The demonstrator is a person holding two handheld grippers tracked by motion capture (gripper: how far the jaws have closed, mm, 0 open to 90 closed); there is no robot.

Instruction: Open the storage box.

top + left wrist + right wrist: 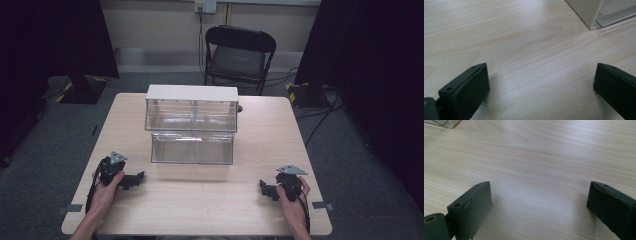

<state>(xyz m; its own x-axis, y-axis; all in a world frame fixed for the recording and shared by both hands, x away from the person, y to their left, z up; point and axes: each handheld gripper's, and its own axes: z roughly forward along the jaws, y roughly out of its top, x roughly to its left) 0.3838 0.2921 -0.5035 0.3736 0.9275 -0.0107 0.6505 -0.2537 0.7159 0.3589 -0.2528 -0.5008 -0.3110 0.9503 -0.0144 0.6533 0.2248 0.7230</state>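
While both forearms come in from the near edge, the left hand [107, 186] holds the left gripper [134, 180] low over the surface [210, 200], pointing inward to the right. The right hand [292, 197] holds the right gripper [266, 190] likewise, pointing inward to the left. Each gripper's jaws stand wide apart with only bare wood between them. A clear two-tier box [192, 125] with a white top sits mid-surface, well apart from both grippers. Its contents, if any, are hard to make out through the glare. Only a corner of the box shows in the left gripper view.
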